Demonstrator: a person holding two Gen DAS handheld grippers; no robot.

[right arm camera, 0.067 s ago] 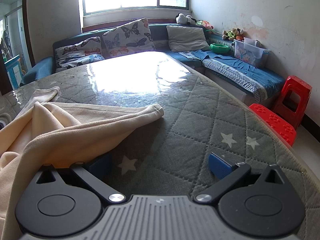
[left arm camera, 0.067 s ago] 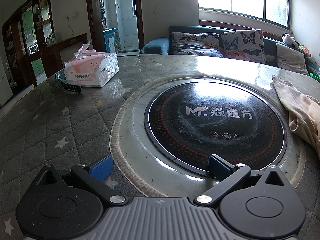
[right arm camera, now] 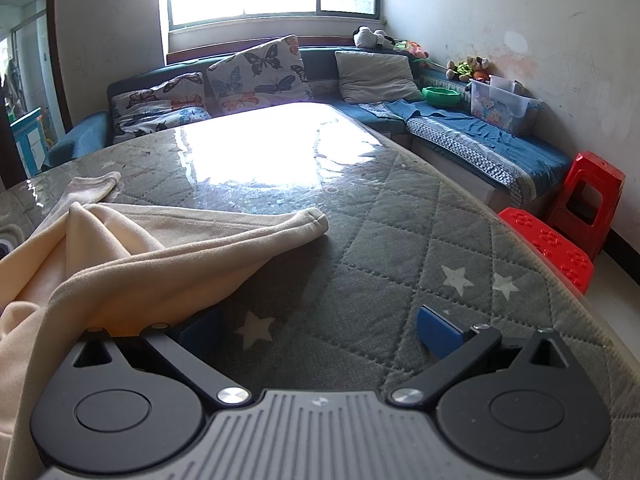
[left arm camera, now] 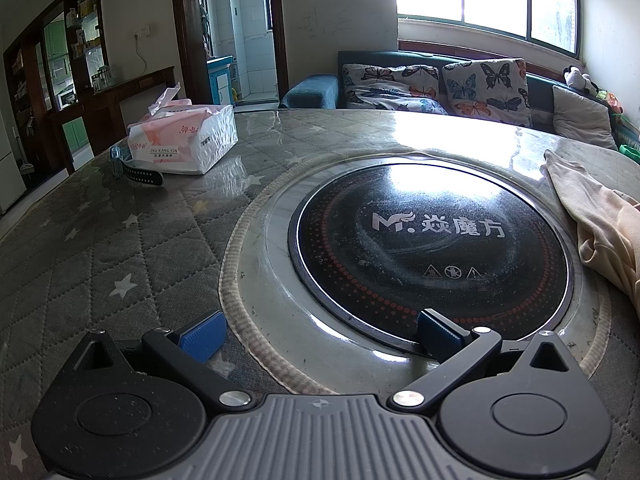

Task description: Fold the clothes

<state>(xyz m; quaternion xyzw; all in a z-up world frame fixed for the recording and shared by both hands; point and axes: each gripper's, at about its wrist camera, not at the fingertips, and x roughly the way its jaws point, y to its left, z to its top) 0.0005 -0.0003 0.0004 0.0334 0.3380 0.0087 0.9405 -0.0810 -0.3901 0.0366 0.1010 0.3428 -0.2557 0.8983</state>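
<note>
A cream garment (right arm camera: 132, 256) lies crumpled on the left part of the quilted table in the right wrist view, one sleeve (right arm camera: 288, 226) stretched to the right. My right gripper (right arm camera: 320, 330) is open and empty just above the table, its left finger under the garment's edge. The garment's edge also shows at the far right of the left wrist view (left arm camera: 600, 224). My left gripper (left arm camera: 320, 332) is open and empty, low over the near rim of the round black cooktop (left arm camera: 432, 240), well left of the garment.
A tissue pack (left arm camera: 184, 140) and a dark strap (left arm camera: 140, 174) sit at the table's far left. The table (right arm camera: 380, 280) has a grey starred quilted cover. A sofa with cushions (right arm camera: 260, 76) runs behind it. Red stools (right arm camera: 584, 196) stand at the right.
</note>
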